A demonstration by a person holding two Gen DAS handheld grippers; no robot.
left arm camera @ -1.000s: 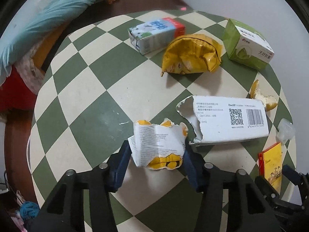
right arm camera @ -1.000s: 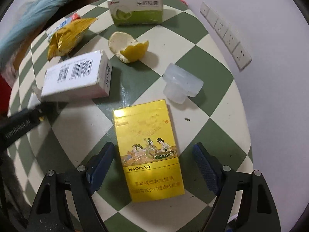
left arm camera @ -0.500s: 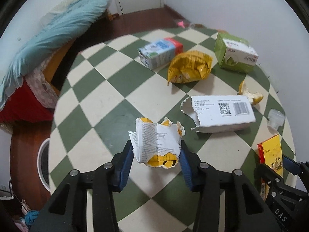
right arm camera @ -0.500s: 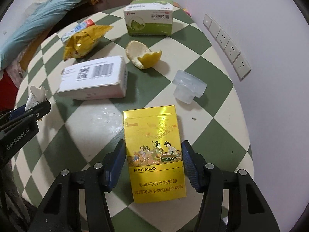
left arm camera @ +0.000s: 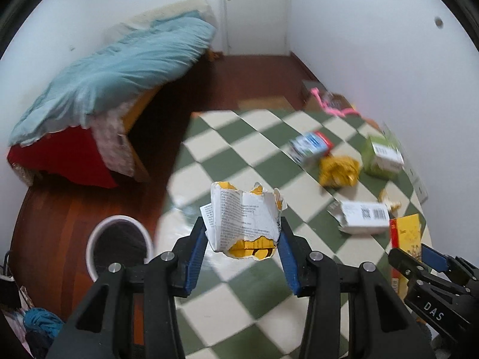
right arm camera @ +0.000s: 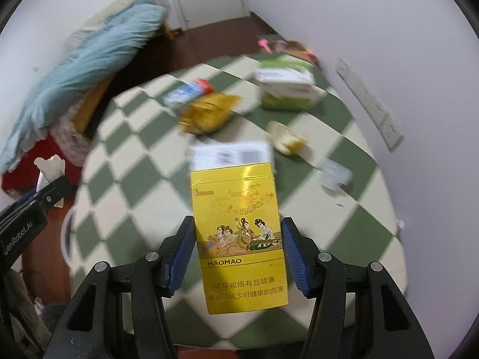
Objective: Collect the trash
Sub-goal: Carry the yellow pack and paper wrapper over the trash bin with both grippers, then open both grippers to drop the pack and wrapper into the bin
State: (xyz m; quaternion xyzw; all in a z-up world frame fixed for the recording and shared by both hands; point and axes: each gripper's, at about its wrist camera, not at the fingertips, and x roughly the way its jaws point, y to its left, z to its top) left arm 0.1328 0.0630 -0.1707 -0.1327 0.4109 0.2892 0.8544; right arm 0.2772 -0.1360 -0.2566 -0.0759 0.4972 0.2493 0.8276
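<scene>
— Two pieces of trash are gripped, one per gripper. Where does each sit against the fingers?

— A torn, crumpled white-and-yellow paper carton (left arm camera: 244, 220) is pinched between the blue pads (left arm camera: 194, 257) of the left gripper (left arm camera: 242, 246), both pads pressed to its sides. It is held off the round green-and-cream checkered table (left arm camera: 239, 287), with most of its body sticking out past the fingertips. The right gripper (right arm camera: 238, 246) clamps a flat yellow cigarette pack marked HAOMAO (right arm camera: 239, 239) by its long edges; the pack stands roughly upright and clear of the table, its top well beyond the fingertips.

— What is hard to make out?

— Everything left on the table is smeared by motion: a white box with a barcode (left arm camera: 363, 217), a crumpled yellow foil bag (left arm camera: 338, 170), a green-and-white box (left arm camera: 381, 157), a blue-and-red milk carton (left arm camera: 311, 146). In the right wrist view a pale citrus peel (right arm camera: 286, 140) and a clear plastic piece (right arm camera: 335, 175) are only blurs, and the pack hides part of the barcode box.

— Anything cut off?

— A white-rimmed round bin with a dark inside (left arm camera: 118, 248) sits on the wooden floor left of the table; the left gripper's frame covers its lower edge
</scene>
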